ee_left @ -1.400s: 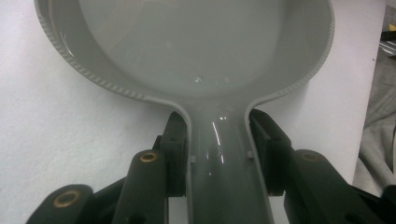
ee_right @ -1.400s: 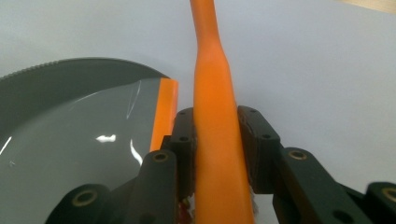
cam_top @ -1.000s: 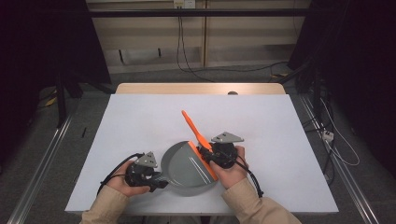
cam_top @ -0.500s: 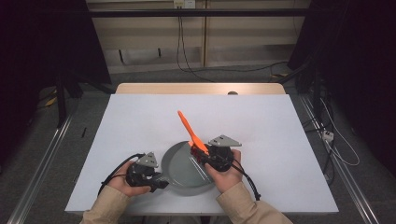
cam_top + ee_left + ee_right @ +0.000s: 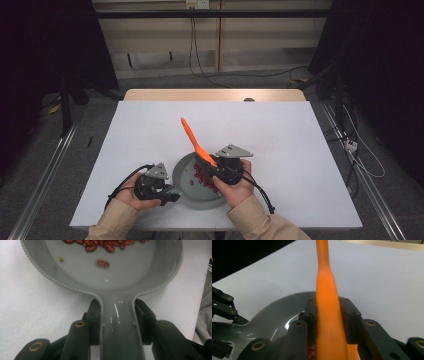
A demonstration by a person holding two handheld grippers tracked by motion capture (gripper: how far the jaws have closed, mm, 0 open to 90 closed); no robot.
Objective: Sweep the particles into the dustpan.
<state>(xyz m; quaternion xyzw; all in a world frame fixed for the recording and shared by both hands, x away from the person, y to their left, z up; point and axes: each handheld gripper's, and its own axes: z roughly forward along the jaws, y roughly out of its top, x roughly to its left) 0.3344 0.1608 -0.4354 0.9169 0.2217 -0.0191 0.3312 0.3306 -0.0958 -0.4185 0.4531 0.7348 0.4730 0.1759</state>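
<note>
White table (image 5: 300, 150) spreads under both hands. Nearest, the left gripper (image 5: 167, 194) clamps the handle of a grey pan (image 5: 200, 200) of red beans (image 5: 200, 175); the right gripper (image 5: 212, 170) pinches an orange spatula (image 5: 192, 140), slanting up and away over the pan.

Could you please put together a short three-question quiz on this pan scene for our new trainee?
1. True or false: the left gripper is shut on the handle of the grey pan.
2. What does the right gripper hold? A) a wooden spoon B) an orange spatula C) a fork
3. What lies inside the pan?

Key:
1. True: its jaws press on both sides of the handle.
2. B: the jaws clamp the orange handle, which slants away over the white table.
3. Red kidney beans, most of them gathered in a group, one lying apart.
</note>
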